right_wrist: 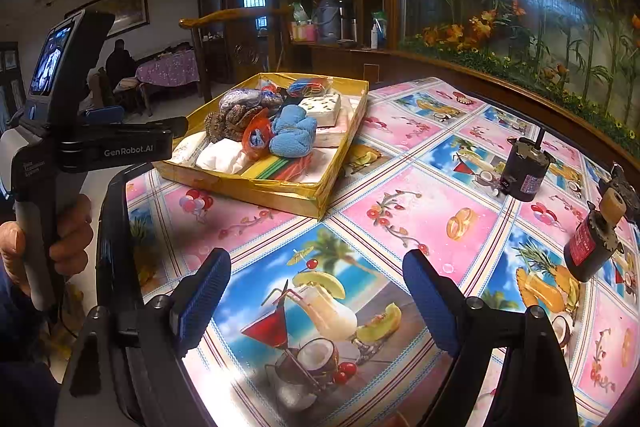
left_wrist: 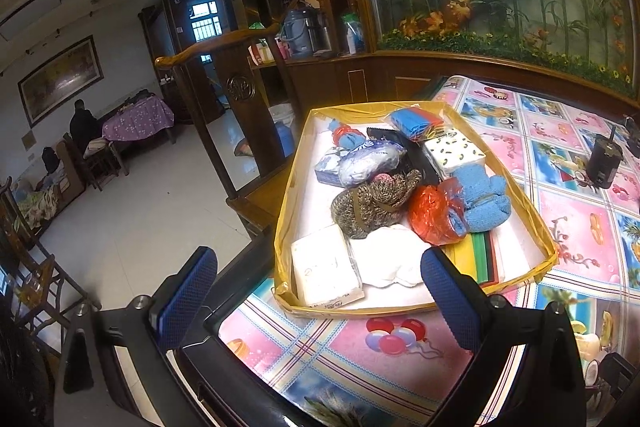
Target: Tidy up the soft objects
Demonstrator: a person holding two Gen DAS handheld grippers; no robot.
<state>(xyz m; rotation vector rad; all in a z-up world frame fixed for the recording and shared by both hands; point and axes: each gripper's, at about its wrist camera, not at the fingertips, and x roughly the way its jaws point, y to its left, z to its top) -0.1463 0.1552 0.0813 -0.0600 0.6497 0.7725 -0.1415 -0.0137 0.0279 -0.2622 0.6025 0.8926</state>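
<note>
- The soft things are all piled in a shallow yellow tray (left_wrist: 404, 307) that sits at the left edge of the desk (left_wrist: 400, 347), with one long side at or just past that edge over the floor; a shove from the right could tip it off.
- The left gripper (left_wrist: 316, 291) hangs just short of the tray's near wall, its fingers (left_wrist: 188, 295) released and spread with nothing between them. One finger is out beyond the desk's edge, so a straight reach may catch the tray wall rather than an item.
- The right gripper (right_wrist: 316, 301) is also released and empty, over bare patterned cloth near the front edge of the desk, well apart from the tray.
- The pile is tight: a brown knitted bundle (left_wrist: 372, 203) leans on a white folded cloth (left_wrist: 392, 259), and an orange plastic bag (left_wrist: 434, 215) presses against a blue towel roll (left_wrist: 482, 201). Pulling one may drag its neighbour out.
- The orange bag and the clear-wrapped blue-white bundle (left_wrist: 360, 159) look slippery; a shallow pinch would likely slide off the film.
- The flat white tissue pack (left_wrist: 326, 277) lies in the tray's near corner, low against the wall, which leaves little room for a finger on the wall side.
- Two dark cylinders (right_wrist: 524, 171) stand near the desk's right edge; a wide swing of the right hand could knock them over.
</note>
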